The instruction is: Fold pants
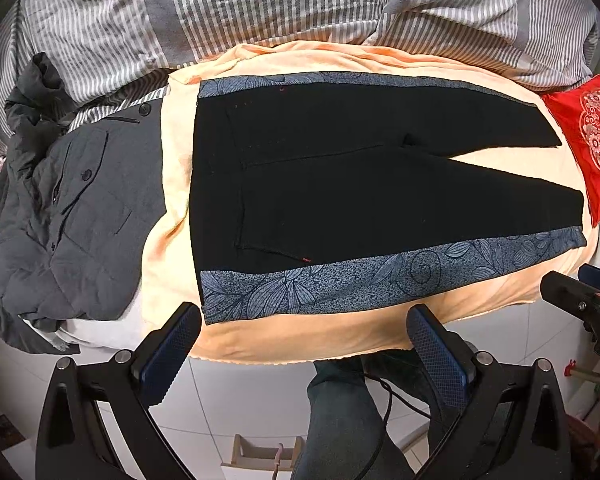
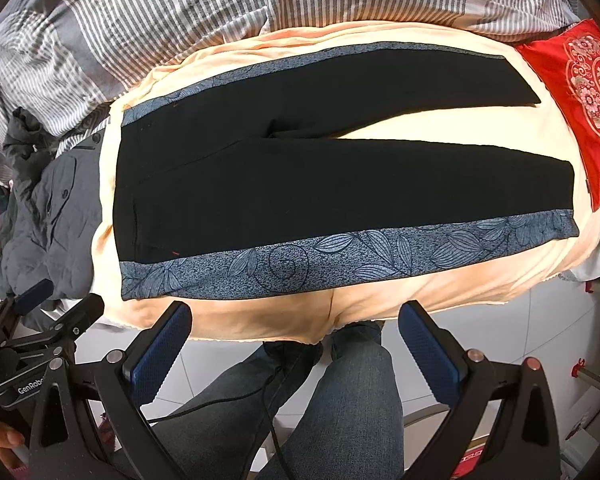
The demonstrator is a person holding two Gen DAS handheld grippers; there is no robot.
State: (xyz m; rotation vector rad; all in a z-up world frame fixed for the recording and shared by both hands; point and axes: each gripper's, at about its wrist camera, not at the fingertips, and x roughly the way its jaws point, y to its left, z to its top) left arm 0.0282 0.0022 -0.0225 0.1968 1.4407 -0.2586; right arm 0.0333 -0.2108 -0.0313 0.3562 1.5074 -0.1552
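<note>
Black pants (image 1: 340, 184) with blue-grey leaf-patterned side stripes lie flat and unfolded on a peach sheet (image 1: 300, 336), waist to the left, legs spread to the right. They also show in the right wrist view (image 2: 320, 184). My left gripper (image 1: 304, 320) is open and empty, held above the bed's near edge by the waist corner. My right gripper (image 2: 296, 318) is open and empty, just before the near striped leg. The right gripper shows at the left wrist view's right edge (image 1: 588, 300); the left gripper shows in the right wrist view at lower left (image 2: 40, 320).
A grey padded jacket (image 1: 72, 216) lies left of the pants. A red embroidered cushion (image 1: 588, 140) sits by the leg ends. A striped duvet (image 1: 260, 8) is bunched behind. The person's jeans-clad legs (image 2: 340, 400) and a cable are over white floor tiles.
</note>
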